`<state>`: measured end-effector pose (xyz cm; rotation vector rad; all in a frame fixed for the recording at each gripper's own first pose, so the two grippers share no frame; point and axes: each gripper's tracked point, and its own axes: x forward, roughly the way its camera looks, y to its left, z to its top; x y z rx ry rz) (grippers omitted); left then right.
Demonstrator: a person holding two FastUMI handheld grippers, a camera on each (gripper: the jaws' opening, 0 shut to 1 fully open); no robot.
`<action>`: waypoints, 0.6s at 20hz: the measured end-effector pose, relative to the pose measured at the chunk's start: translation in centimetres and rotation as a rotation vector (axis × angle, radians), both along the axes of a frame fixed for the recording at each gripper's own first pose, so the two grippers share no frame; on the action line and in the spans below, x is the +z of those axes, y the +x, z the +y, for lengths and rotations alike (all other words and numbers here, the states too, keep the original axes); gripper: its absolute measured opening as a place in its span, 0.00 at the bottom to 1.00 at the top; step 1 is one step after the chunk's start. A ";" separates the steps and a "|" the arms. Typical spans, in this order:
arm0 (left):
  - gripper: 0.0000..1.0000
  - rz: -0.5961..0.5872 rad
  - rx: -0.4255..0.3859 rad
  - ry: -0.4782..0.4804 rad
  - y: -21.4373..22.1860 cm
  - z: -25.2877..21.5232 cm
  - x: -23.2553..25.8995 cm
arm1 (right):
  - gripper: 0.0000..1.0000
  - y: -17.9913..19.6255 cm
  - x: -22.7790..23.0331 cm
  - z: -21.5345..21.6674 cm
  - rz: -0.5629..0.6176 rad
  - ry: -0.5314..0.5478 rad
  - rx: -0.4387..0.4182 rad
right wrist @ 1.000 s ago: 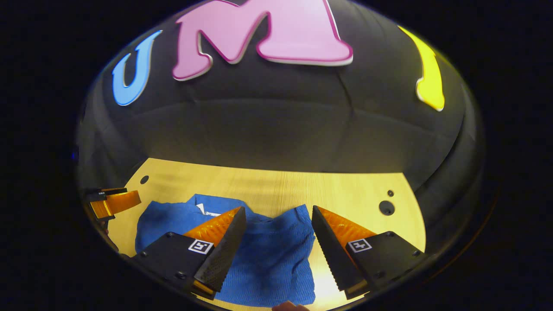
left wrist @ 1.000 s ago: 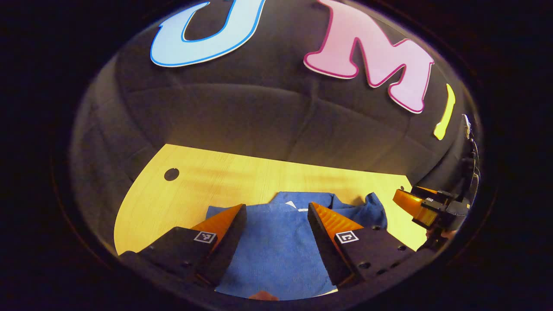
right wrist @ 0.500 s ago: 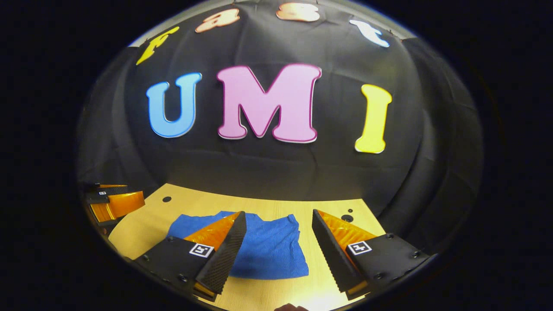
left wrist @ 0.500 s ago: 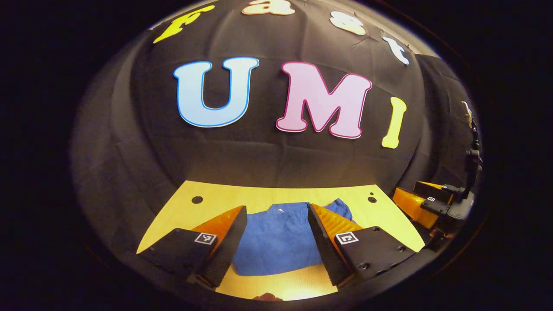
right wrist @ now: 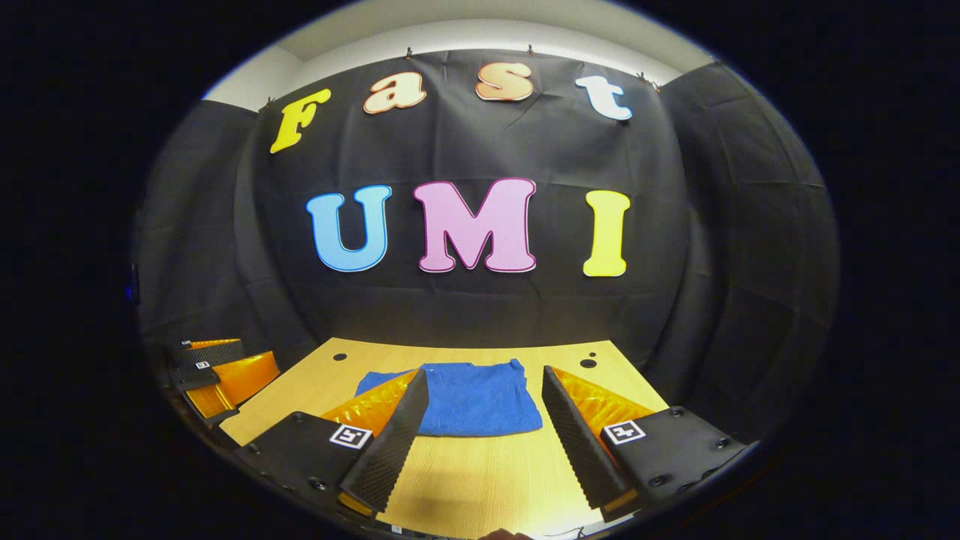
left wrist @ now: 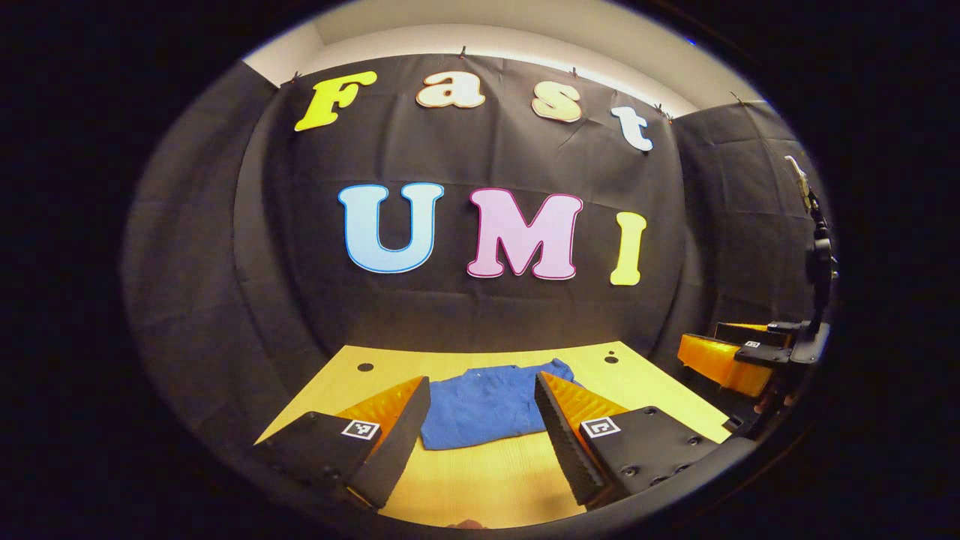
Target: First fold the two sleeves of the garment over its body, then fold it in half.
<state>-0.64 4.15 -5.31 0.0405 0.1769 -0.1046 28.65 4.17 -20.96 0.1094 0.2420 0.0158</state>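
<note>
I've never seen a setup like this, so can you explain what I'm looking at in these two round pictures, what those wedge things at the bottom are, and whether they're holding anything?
A person holds a two-finger gripper in each hand, and each gripper carries a fisheye camera looking forward along its own fingers. The wedges at the bottom are those fingers. In the left gripper view, the left gripper is open and holds nothing; the other gripper shows at the right edge. In the right gripper view, the right gripper is also open and holds nothing. Ahead lies a wooden table with a blue garment on it, folded into a compact shape. Neither gripper touches it.
</note>
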 end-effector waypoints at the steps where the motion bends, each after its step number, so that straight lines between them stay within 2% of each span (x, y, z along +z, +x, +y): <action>1: 0.80 -0.002 -0.001 -0.020 -1.2 0.0 0.0 | 0.96 -1.2 0.1 -0.1 -0.003 -0.010 -0.002; 4: 0.80 -0.017 0.026 -0.025 -3.7 1.1 0.0 | 0.96 -3.3 0.4 -0.9 -0.008 -0.045 -0.011; 7: 0.80 -0.043 0.060 0.033 -5.0 2.4 0.9 | 0.96 -4.4 0.8 -0.7 -0.019 -0.043 -0.010; 12: 0.80 -0.070 0.048 0.040 -4.6 1.1 3.2 | 0.95 -3.5 2.8 -1.4 -0.109 -0.093 0.016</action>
